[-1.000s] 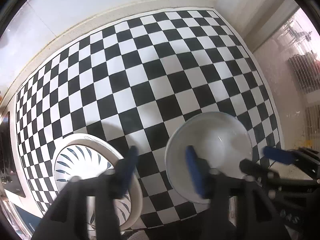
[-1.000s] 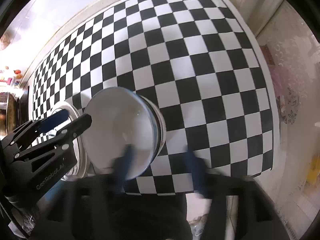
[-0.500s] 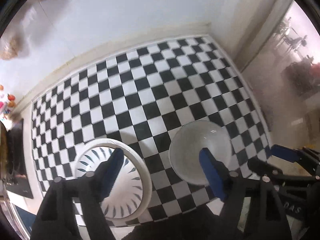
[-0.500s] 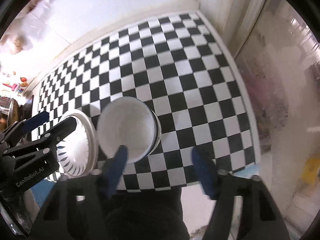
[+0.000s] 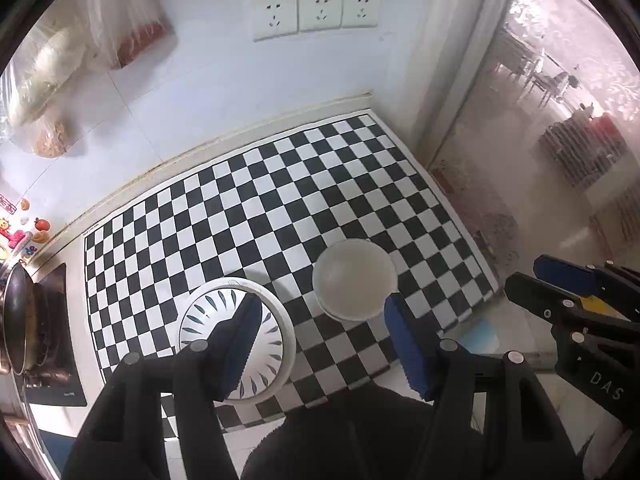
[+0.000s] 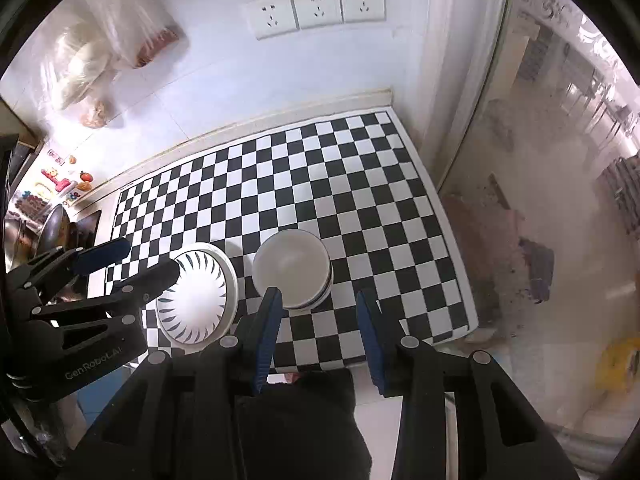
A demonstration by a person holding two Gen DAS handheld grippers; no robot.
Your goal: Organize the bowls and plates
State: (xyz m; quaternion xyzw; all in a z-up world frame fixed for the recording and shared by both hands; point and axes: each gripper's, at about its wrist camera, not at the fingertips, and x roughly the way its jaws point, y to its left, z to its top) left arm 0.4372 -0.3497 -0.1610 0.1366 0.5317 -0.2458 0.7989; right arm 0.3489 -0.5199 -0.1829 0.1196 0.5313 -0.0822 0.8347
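Checkered mat (image 5: 280, 200) lies bare from the wall to its near part, where the plate (image 5: 208, 312) and stacked bowls (image 5: 354, 290) sit side by side. Only the right view shows the bowl rims layered. Left gripper (image 5: 320, 344) and right gripper (image 6: 318, 328) hover spread wide, empty.

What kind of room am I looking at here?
Most likely a home kitchen. A metal pan sits on a stove at the left edge, a row of wall sockets is above the counter, and a patterned plate and stacked white bowls rest on a checkered mat.
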